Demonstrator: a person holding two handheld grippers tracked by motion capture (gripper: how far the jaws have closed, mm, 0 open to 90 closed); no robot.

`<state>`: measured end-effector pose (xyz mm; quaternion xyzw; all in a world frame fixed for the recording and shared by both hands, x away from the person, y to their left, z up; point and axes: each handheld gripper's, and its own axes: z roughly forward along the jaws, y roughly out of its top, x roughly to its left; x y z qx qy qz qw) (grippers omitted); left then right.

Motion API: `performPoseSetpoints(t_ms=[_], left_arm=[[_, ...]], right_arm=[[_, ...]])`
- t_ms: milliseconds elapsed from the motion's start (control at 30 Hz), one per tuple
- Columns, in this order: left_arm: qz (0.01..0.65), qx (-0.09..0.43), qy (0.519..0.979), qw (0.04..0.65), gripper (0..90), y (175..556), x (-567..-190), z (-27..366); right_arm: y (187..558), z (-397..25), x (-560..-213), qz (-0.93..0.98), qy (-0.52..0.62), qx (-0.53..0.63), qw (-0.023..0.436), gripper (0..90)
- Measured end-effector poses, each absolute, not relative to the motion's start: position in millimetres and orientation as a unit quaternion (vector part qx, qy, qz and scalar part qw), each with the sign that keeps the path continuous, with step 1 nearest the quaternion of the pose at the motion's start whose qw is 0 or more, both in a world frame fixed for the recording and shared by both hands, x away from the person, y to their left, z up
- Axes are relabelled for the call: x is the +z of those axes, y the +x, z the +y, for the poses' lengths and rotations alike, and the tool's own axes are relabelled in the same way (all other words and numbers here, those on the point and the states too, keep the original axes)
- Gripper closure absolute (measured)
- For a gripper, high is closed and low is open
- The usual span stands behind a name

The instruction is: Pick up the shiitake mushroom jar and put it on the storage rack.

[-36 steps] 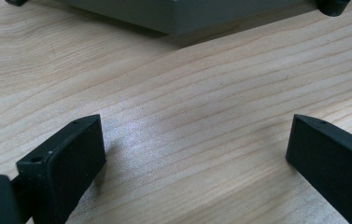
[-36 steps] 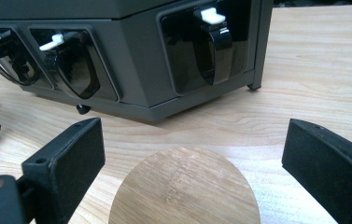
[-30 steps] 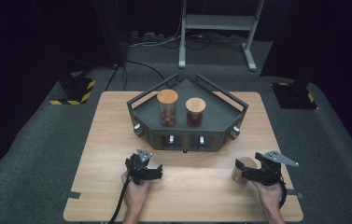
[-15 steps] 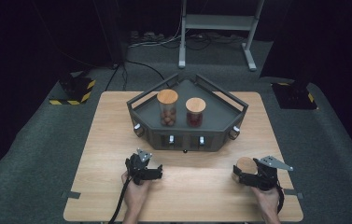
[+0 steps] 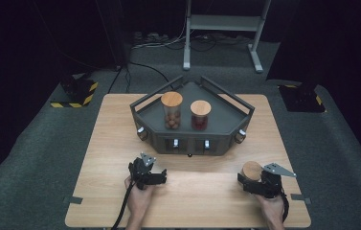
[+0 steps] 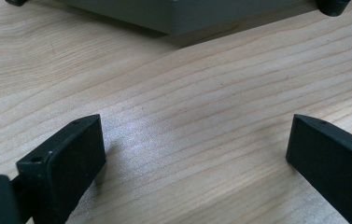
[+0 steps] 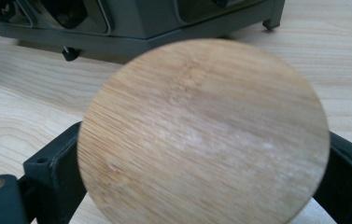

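Two lidded jars stand upright in the grey tray [image 5: 231, 125]; a third jar [image 5: 252, 170], wooden lid up, sits gripped in the right claw [image 5: 251, 181], near the tray's front right corner. Left claw [image 5: 155, 178] rests open, empty, before the tray's front left.

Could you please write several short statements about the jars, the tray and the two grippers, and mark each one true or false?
1. The right hand-held gripper is shut on a wooden-lidded jar. True.
2. The left hand-held gripper holds a jar. False: its jaws stand open over bare table.
3. Two lidded jars stand in the dark tray. True.
4. The tray sits on the floor. False: it sits on the table.
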<state>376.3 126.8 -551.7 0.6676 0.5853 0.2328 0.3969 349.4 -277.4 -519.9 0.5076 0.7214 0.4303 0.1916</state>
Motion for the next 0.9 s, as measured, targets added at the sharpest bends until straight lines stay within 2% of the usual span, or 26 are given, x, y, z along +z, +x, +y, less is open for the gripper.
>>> performPoseSetpoints(t_ms=[900], left_arm=[[0.585, 0.233, 0.668, 0.397, 4.3, 376, -552, 127]], right_arm=[[349, -273, -534, 0.725, 0.514, 0.41, 0.206, 16.5]])
